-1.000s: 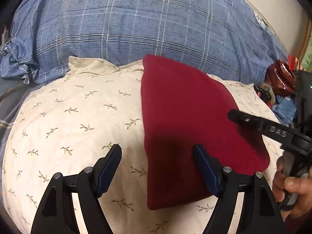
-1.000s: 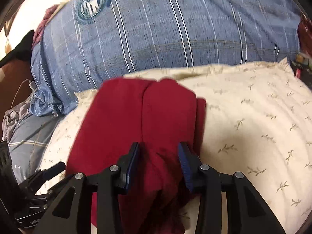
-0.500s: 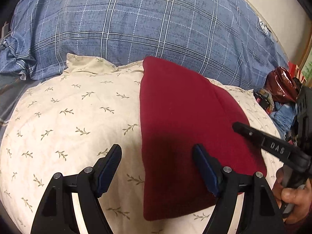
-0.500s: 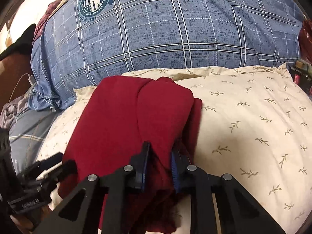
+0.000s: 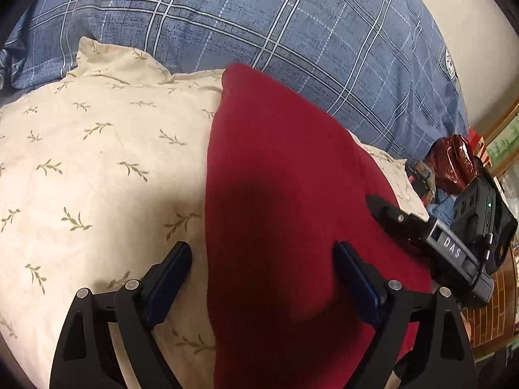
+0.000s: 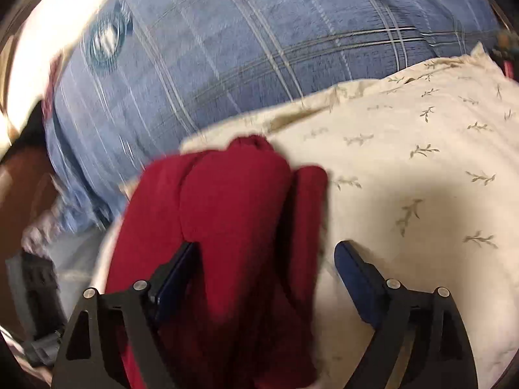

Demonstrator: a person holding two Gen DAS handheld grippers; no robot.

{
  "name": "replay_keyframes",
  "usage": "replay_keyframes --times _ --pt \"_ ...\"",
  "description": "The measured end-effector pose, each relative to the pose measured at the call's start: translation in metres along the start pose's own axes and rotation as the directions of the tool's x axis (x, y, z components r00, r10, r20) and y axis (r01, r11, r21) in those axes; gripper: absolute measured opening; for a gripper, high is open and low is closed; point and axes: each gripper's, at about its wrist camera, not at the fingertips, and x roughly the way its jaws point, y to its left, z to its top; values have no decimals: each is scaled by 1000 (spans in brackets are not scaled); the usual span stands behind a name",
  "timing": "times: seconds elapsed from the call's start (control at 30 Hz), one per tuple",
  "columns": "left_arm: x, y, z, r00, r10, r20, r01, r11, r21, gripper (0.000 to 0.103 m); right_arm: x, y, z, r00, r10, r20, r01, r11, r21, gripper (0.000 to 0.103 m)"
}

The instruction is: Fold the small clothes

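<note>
A dark red garment (image 5: 279,194) lies folded lengthwise on a cream pillow with a leaf print (image 5: 97,168). My left gripper (image 5: 262,259) is open just above it, its left finger over the pillow and its right finger over the red cloth. In the right wrist view, which is motion-blurred, the red garment (image 6: 227,214) lies in overlapping layers, and my right gripper (image 6: 266,259) is open around its near part, holding nothing. My right gripper also shows in the left wrist view (image 5: 373,199) at the garment's right edge.
A large blue plaid pillow (image 5: 259,26) lies behind the cream one. At the far right of the left wrist view are a shiny dark red bag (image 5: 454,159) and clutter. A pale wall rises behind.
My right gripper was shut on the red garment half a second ago and has now opened and let it go. My left gripper has moved closer over the cloth, still open.
</note>
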Motion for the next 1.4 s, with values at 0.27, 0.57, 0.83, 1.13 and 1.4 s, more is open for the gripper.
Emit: replay_keyframes --times 0.27,0.57,0.83,1.13,1.4 --pt "-21 -12 -4 1000 3 23 -4 999 49 49 -24 31 -5 992 128 11 -127 988 -85 44" --pt "-100 15 -36 984 163 73 -165 986 17 49 -20 88 -44 985 120 -122 -146 962 -230 47" --pt "-94 14 -50 953 287 96 -289 957 6 59 -88 127 -70 999 40 5 -35 907 -420 51" --pt "-108 1 -86 900 378 216 -393 919 32 80 -32 132 -107 985 -156 -72 96 848 -521 48" --pt "-130 -17 -102 842 445 306 -483 874 57 79 -65 142 -107 992 -125 -14 102 870 -482 55"
